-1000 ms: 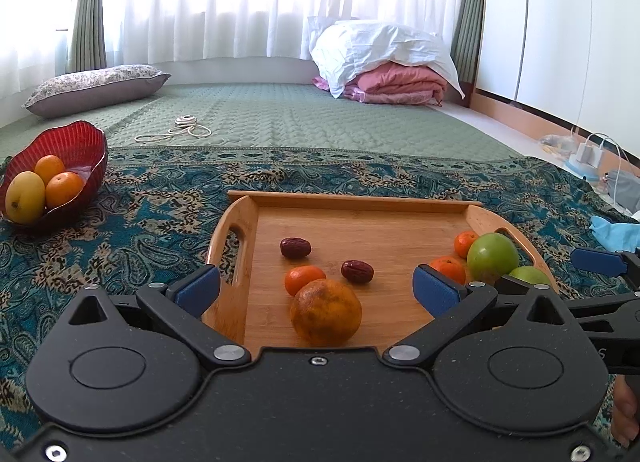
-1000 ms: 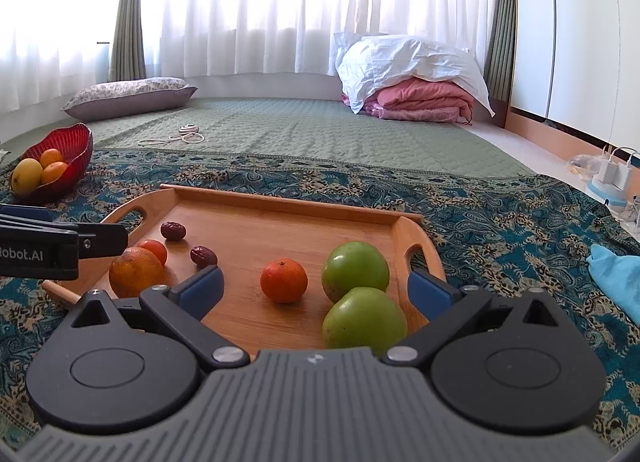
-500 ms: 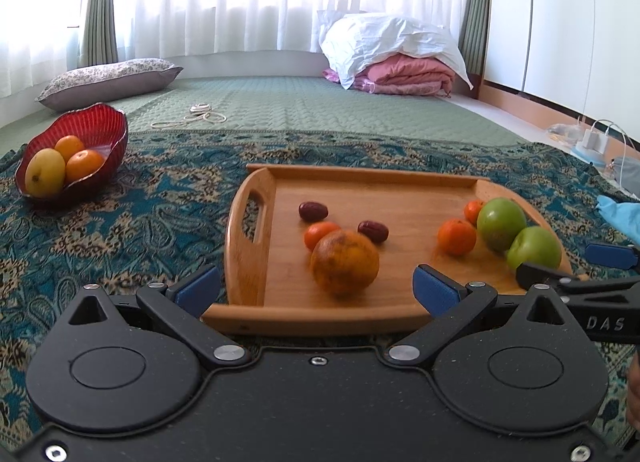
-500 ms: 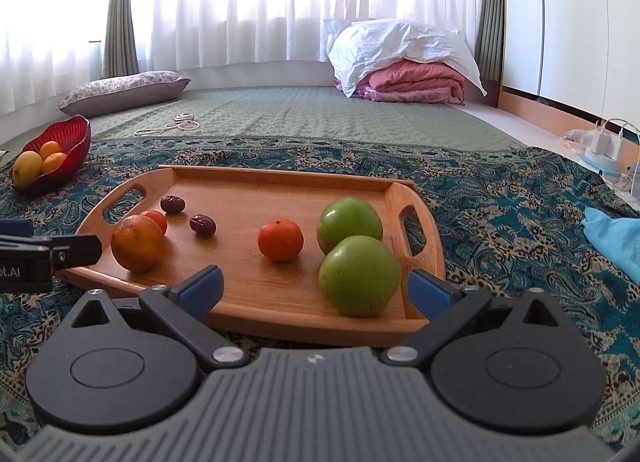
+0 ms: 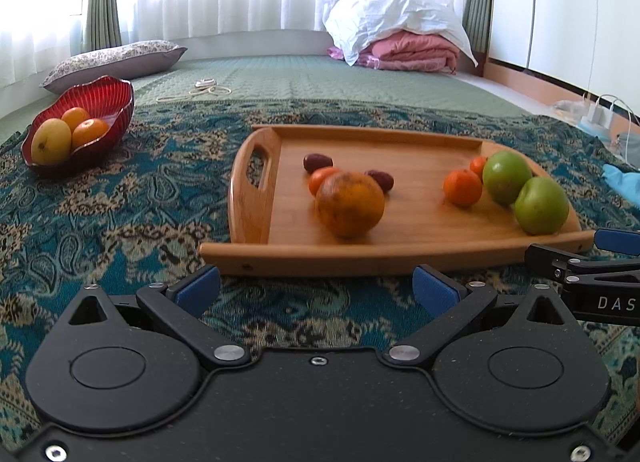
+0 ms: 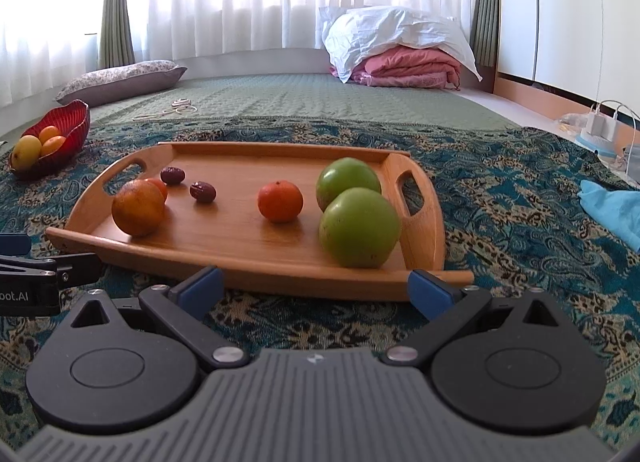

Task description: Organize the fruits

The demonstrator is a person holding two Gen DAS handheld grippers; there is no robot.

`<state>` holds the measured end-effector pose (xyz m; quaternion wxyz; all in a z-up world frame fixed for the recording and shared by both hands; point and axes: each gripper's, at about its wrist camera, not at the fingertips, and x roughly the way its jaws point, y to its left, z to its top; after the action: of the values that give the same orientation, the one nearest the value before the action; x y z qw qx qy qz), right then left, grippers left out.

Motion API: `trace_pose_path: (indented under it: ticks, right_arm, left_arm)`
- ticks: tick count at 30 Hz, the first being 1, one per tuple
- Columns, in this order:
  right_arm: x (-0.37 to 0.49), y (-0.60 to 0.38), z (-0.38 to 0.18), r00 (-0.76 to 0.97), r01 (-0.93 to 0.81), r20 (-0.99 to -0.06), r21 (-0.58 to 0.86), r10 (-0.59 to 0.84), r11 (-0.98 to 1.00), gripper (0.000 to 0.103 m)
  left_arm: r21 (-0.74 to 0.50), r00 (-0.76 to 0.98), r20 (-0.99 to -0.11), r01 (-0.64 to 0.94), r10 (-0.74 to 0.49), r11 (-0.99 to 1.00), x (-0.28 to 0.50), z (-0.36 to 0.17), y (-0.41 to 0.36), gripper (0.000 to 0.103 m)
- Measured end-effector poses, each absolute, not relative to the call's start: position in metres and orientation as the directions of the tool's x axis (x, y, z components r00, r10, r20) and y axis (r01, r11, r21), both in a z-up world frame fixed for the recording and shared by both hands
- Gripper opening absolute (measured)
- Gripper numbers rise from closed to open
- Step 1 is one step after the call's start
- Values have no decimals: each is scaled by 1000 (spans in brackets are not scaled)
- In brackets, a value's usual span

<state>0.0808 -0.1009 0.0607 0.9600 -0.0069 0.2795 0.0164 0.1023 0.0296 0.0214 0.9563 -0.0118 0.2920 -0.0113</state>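
A wooden tray (image 5: 256,181) (image 6: 248,270) lies on the patterned cloth. On it sit a large orange (image 5: 349,203) (image 6: 138,207), small tangerines (image 5: 462,187) (image 6: 280,200), two dark dates (image 5: 317,162) (image 6: 203,191) and two green apples (image 5: 541,205) (image 6: 359,226). A red bowl (image 5: 104,101) (image 6: 74,121) at the far left holds a yellow fruit and oranges. My left gripper (image 5: 316,290) is open, just short of the tray's near edge. My right gripper (image 6: 314,289) is open too, facing the nearer green apple, nothing between its fingers.
A teal paisley cloth (image 5: 120,213) covers the floor under the tray. Behind it are a green mat, a grey cushion (image 5: 112,61), folded bedding (image 6: 400,49) and a cord. A blue rag (image 6: 612,209) and chargers lie at the right.
Both grippers have drawn back from over the tray toward me; the tray and fruit now lie wholly in front of the fingers. Both stay open and empty.
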Motion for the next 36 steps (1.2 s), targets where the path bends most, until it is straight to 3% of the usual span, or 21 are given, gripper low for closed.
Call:
trace_pose_path:
  ticks: [17, 36]
  right_arm:
    - [85, -103, 32, 798, -13, -603, 17, 21, 1000, 103]
    - [85, -100, 23, 806, -13, -592, 5, 13, 1000, 103]
  left_arm:
    - [25, 796, -605, 3, 12, 1000, 109, -4, 19, 103]
    - [26, 788, -616, -8, 22, 1000, 114, -14, 18, 103]
